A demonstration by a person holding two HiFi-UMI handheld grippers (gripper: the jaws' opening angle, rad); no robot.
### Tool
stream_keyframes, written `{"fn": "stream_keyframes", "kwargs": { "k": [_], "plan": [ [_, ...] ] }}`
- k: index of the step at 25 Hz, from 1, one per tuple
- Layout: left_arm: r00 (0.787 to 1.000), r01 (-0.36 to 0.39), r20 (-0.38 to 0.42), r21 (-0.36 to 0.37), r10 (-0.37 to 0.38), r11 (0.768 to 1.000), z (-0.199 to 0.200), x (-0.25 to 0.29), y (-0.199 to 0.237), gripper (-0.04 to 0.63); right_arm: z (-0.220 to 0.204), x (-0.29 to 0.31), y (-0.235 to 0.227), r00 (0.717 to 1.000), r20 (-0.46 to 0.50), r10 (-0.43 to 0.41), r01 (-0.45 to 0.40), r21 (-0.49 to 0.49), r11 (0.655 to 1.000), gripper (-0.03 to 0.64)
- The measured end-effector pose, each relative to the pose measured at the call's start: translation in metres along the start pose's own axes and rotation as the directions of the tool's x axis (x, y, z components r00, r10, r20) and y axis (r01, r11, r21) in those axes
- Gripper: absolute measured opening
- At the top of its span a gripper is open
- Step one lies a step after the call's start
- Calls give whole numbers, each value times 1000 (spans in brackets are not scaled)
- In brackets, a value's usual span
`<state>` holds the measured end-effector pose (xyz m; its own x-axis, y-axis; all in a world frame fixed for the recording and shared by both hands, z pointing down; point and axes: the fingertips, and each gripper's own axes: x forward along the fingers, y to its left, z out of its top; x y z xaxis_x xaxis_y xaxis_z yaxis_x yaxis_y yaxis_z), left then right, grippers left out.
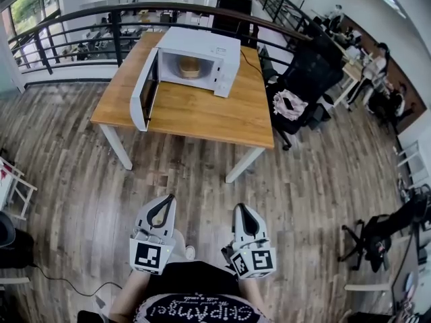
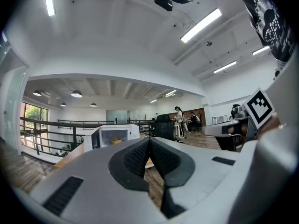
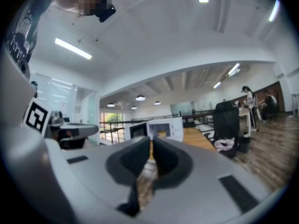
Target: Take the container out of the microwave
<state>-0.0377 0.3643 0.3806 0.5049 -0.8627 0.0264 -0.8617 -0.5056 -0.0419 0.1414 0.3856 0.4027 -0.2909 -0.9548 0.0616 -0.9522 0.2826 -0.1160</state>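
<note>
One container (image 1: 190, 66) sits inside the single open-doored microwave (image 1: 214, 54) on the far surface (image 1: 202, 116), well apart from two near tools, left gripper (image 1: 164, 200) and right gripper (image 1: 242, 209), each pressed together on nothing.

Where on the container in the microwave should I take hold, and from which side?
Probably the near rim of the container, coming level and straight in through the open front of the microwave. It looks low and round inside the cavity, which is walled on every other side. The door stands open at the left, so stay right of it. Any handle is too small to tell.
</note>
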Motion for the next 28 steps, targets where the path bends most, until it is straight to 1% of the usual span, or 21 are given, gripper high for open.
{"fn": "stream_keyframes", "kwargs": {
  "k": [5, 11, 15, 19, 23, 28],
  "plan": [
    [1000, 2, 5, -10, -2, 1000, 0, 7, 3, 28, -3, 7, -4, 1000, -6, -4, 4, 7, 1000, 40],
    [1000, 0, -12, -27, 0, 1000, -2, 28, 24, 28, -4, 37, -6, 1000, -29, -12, 13, 10, 1000, 40],
    [1000, -8, 15, -31, 8, 999, 2, 59, 56, 28, 6, 82, -6, 1000, -18, -5, 5, -9, 1000, 40],
    [1000, -6, 26, -28, 6, 1000, 10, 91, 91, 28, 19, 127, -3, 1000, -4, -2, 2, -19, 1000, 40],
    [999, 20, 44, -12, -19, 1000, 18, 118, 117, 28, 26, 163, 0, 1000, -4, -16, 16, -20, 1000, 40],
    [998, 48, 36, -21, -47, 999, 14, 142, 144, 28, 22, 196, 1, 999, -14, -43, 43, -13, 999, 40]
  ]
}}
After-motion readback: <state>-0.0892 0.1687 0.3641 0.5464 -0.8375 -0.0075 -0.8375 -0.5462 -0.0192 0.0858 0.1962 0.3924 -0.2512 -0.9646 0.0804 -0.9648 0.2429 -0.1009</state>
